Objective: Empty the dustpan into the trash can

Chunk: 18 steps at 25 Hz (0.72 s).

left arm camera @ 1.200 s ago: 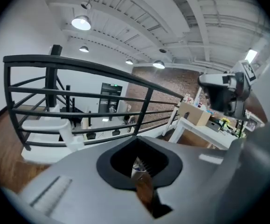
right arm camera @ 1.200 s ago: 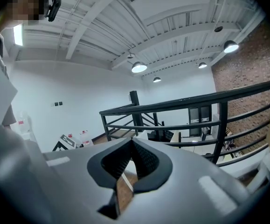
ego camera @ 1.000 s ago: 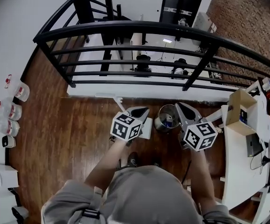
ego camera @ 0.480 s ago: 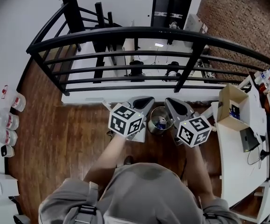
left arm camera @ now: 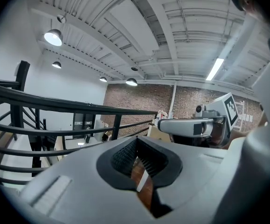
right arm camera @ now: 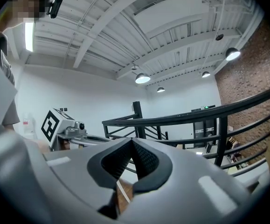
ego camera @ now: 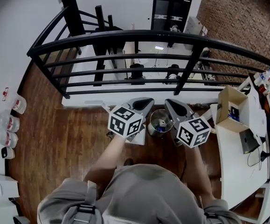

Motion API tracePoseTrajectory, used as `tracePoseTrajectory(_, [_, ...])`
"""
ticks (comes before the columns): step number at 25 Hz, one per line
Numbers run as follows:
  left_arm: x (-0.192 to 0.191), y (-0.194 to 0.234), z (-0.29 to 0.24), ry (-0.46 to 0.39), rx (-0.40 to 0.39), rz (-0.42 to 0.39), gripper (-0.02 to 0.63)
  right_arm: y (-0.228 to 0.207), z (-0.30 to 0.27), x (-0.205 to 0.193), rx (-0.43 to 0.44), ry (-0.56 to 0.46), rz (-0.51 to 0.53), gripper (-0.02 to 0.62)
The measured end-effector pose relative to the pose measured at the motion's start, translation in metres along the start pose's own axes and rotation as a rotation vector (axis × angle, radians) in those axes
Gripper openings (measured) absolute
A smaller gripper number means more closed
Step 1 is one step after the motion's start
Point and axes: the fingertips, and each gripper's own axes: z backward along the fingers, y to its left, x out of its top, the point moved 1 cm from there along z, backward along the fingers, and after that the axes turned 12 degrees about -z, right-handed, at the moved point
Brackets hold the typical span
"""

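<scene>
The trash can (ego camera: 160, 123) stands below, between the two grippers. The left gripper (ego camera: 148, 101) and right gripper (ego camera: 168, 102) are both pinched closed (empty)

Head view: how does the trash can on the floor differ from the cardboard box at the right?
The trash can is round, shiny metal; the cardboard box is straight-sided and brown. The trash can stands on the wooden floor; the cardboard box sits higher, on the white table. Both are open on top, with things inside.
</scene>
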Motion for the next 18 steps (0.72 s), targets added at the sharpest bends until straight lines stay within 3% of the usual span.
tracePoseTrajectory(18, [0.002,-0.018,-0.005,-0.003,-0.028,0.003,0.006,-0.004,0.013,-0.001,-0.006,-0.004,-0.008,0.000])
